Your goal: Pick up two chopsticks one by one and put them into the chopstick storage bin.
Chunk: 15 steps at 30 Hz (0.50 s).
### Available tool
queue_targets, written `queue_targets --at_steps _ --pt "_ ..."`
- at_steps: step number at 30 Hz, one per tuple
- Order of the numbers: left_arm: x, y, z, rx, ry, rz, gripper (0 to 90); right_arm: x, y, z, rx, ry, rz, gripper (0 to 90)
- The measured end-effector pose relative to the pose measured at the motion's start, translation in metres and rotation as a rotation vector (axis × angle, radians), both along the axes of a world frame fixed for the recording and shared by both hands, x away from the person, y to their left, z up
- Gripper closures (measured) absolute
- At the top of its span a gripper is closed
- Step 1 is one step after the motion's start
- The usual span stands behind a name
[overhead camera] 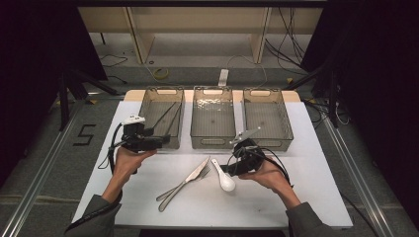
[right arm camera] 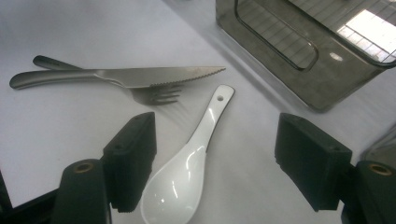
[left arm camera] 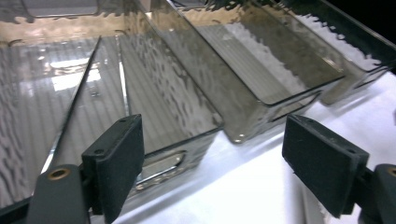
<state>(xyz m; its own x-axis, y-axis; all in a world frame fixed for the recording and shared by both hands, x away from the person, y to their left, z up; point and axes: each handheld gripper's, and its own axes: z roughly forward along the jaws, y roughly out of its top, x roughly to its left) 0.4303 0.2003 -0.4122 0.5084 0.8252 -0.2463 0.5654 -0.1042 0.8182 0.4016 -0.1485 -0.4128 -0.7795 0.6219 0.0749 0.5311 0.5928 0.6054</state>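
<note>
Work in hand: we are sorting cutlery from the surface into three clear bins along its far edge.
Done so far: the left bin already holds a pair of dark chopsticks; we judge that piece as sorted.
Middle bin: nothing in it that we can see.
Right bin: nothing in it that we can see.
Left to do: a knife, a fork and a white ceramic spoon lie together near the middle of the surface, toward the near edge, knife blade lying across the fork's tines.
Left gripper: we hold it at the near end of the left bin, jaws wide apart and gripping nothing.
Right gripper: we hold it just over the spoon, jaws spread wide to either side of its bowl, pads not pressing on it.
Stage: roughly one piece of four is away; we judge the spoon is next.
</note>
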Motion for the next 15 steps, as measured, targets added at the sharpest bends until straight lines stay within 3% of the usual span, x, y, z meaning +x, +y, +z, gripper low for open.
queue_targets --at_steps 15 --pt "-0.037 -0.005 -0.006 -0.039 -0.035 -0.05 15.7 0.01 0.004 -0.009 -0.001 0.03 -0.011 31.1"
